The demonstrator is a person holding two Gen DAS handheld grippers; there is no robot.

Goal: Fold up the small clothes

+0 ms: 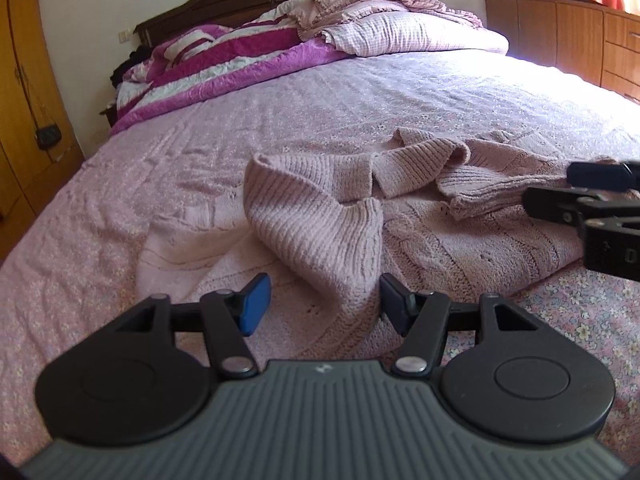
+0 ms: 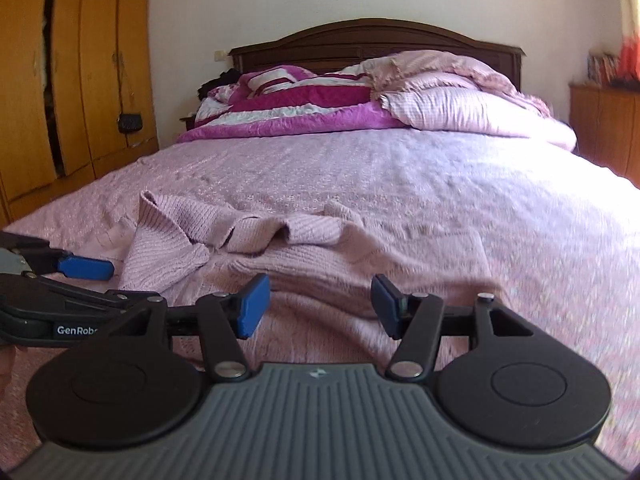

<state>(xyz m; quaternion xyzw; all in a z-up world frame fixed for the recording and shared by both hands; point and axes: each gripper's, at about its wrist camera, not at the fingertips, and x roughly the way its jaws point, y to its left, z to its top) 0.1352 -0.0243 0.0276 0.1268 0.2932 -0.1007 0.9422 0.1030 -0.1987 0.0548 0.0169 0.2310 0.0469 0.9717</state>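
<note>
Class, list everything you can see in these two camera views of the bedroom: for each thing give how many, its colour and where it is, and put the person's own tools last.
sweater: one, dusty pink knit, crumpled on the near part of the bed
bedspread: one, pale pink floral, covering the bed
quilt: one, magenta and white, bunched at the head of the bed
pillow: one, pink check, at the head on the right side
headboard: one, dark brown wood, against the wall
wardrobe: one, yellowish wood, left of the bed
small bag: one, black, hanging on the wardrobe
dresser: one, brown wood, right of the bed
left claw: one, black with blue pads, open over the sweater's near edge
right claw: one, black with blue pads, open over the sweater
</note>
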